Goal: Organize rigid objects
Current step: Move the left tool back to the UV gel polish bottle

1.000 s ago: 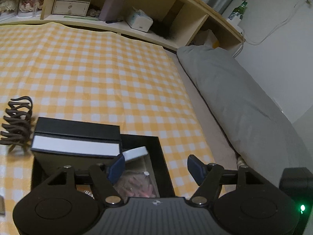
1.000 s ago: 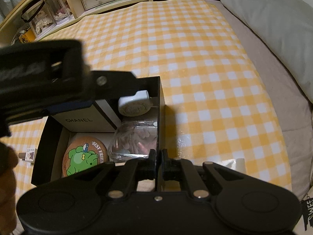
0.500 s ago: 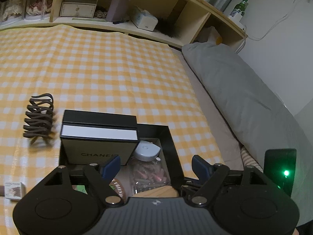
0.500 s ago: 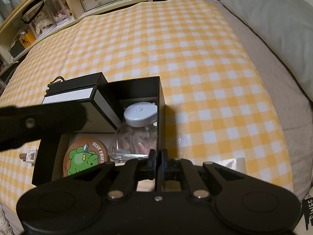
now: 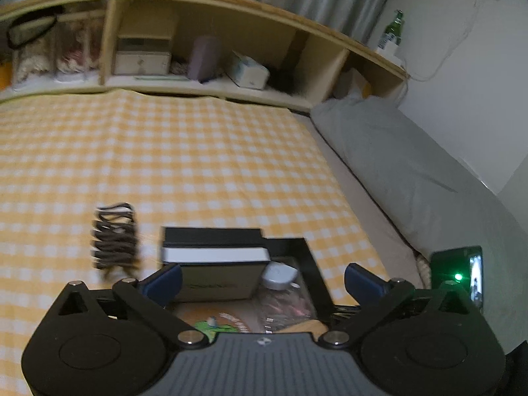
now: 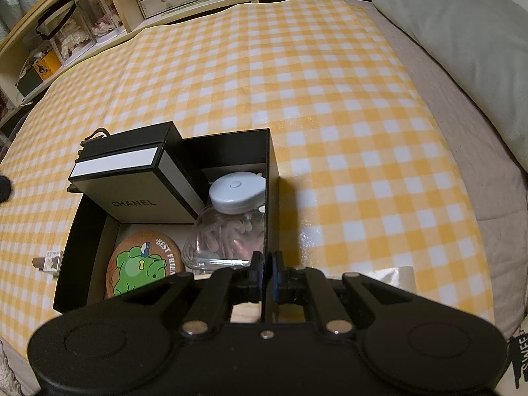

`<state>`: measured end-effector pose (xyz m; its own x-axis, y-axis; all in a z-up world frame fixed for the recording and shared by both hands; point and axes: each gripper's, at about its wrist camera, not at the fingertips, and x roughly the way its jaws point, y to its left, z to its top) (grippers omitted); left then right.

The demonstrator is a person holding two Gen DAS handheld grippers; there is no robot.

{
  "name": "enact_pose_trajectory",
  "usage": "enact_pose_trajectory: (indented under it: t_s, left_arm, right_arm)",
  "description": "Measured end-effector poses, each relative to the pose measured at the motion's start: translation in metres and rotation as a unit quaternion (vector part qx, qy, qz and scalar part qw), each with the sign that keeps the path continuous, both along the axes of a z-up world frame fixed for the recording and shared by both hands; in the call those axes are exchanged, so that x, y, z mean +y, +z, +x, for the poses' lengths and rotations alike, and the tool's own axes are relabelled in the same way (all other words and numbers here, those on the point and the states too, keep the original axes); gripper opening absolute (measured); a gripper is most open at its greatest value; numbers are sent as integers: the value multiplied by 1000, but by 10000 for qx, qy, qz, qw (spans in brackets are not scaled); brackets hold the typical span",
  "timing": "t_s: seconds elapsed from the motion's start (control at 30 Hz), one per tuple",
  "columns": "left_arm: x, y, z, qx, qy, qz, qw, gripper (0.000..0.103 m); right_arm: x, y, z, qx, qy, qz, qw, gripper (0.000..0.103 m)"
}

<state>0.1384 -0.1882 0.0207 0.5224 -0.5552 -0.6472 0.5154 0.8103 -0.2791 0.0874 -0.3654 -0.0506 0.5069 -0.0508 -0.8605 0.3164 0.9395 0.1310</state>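
A black open box [image 6: 273,178] lies on the yellow checked cloth. Inside it stand a black and cream Chanel box [image 6: 132,178], a clear jar with a grey lid [image 6: 236,221] and a round cork coaster with a green figure [image 6: 142,270]. My right gripper [image 6: 268,264] is shut on the black box's right wall at its near corner. My left gripper [image 5: 260,280] is open and empty, held above the box's near side. In the left wrist view the Chanel box [image 5: 214,260] and the jar [image 5: 280,283] show between its fingers. A brown hair claw [image 5: 114,236] lies left of the box.
A small cream item [image 6: 49,260] lies on the cloth left of the box. A grey pillow [image 6: 462,43] lies along the right side. Wooden shelves [image 5: 198,62] with small boxes stand at the back. A phone with a green light [image 5: 462,274] is at the right.
My left gripper has drawn back and risen away from the box, empty, and its view has tilted up. My right gripper has held still on the box wall.
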Motion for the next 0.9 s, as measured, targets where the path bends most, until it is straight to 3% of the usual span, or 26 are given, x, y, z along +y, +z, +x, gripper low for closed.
enact_pose_trajectory:
  t_s: [0.27,0.57,0.8,0.9]
  left_arm:
    - [49,3,11,-427,471,366,9973,103]
    - [106,-24,26,-474,1053,886,9893,103]
    - [135,-58,38,-280,1385,1228,9823,103]
    - [146,-78,43,16,1556,1323,9789,103]
  right_arm:
    - [0,0,0,0,5,-6,10000,6]
    - [0,0,0,-1,7,-8,10000,6]
    - [1,0,0,2,9,-17,10000,6]
    - [1,0,0,3,11,-19,10000,6]
